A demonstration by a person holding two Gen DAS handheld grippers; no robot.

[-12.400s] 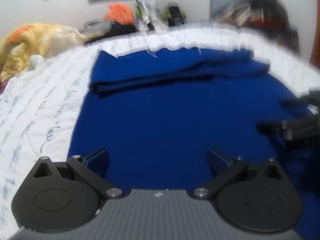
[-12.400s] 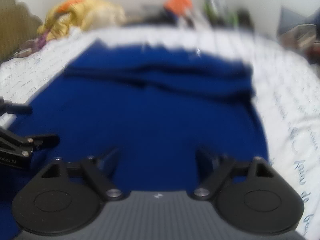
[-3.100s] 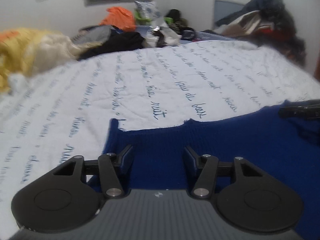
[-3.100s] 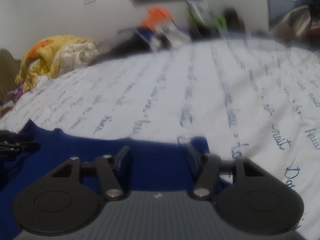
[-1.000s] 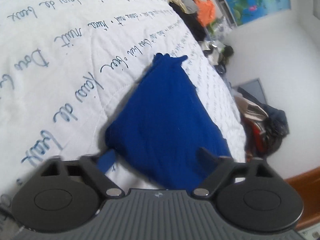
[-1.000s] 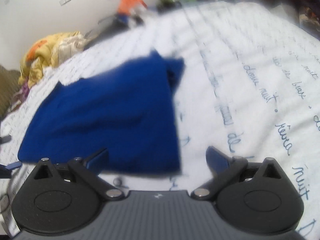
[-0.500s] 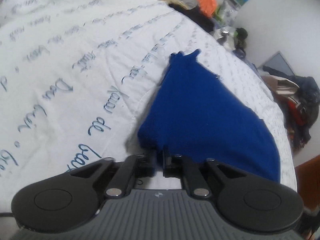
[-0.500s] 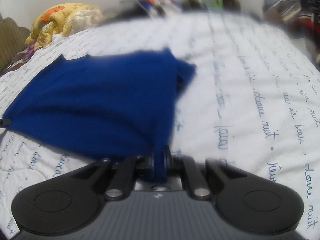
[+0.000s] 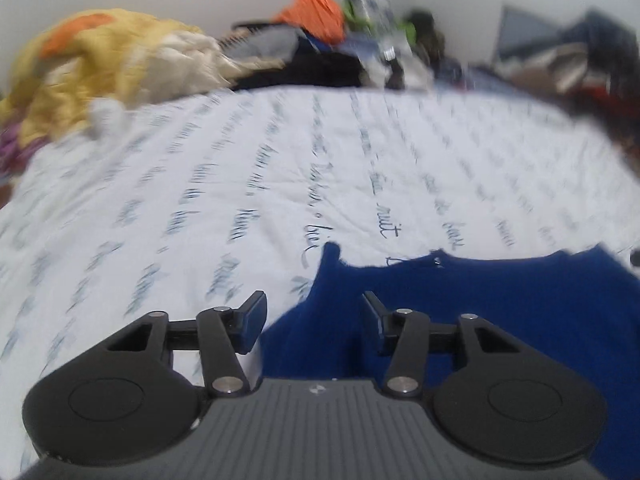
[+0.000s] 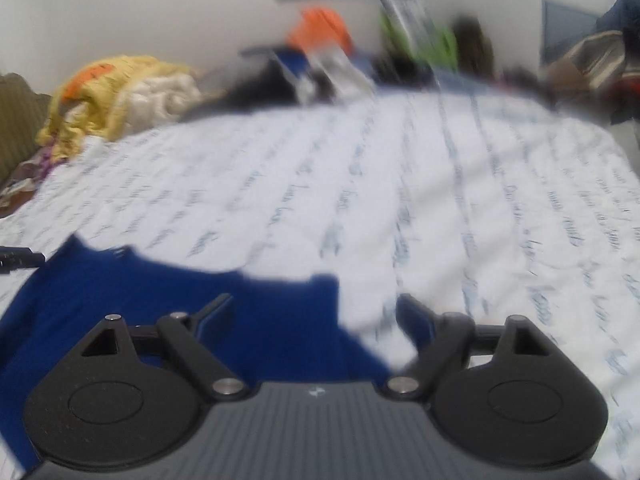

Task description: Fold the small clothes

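A folded dark blue garment (image 9: 500,312) lies flat on the white bedspread with blue writing (image 9: 280,184). My left gripper (image 9: 314,316) is open over the garment's left corner, the cloth lying between and under the fingers. In the right wrist view the same blue garment (image 10: 168,304) fills the lower left. My right gripper (image 10: 314,316) is open over its right corner, the left finger over cloth, the right finger over the bedspread (image 10: 440,200). Both views are blurred.
A yellow and cream blanket pile (image 9: 100,60) lies at the bed's far left. Dark clothes, an orange item (image 9: 316,4) and clutter line the far edge by the wall. More heaped things (image 9: 580,64) stand at the far right.
Half a second ago both grippers were shut on corners of the blue garment. Now both have opened and let go, and the garment lies flat, its far edge toward the wall.
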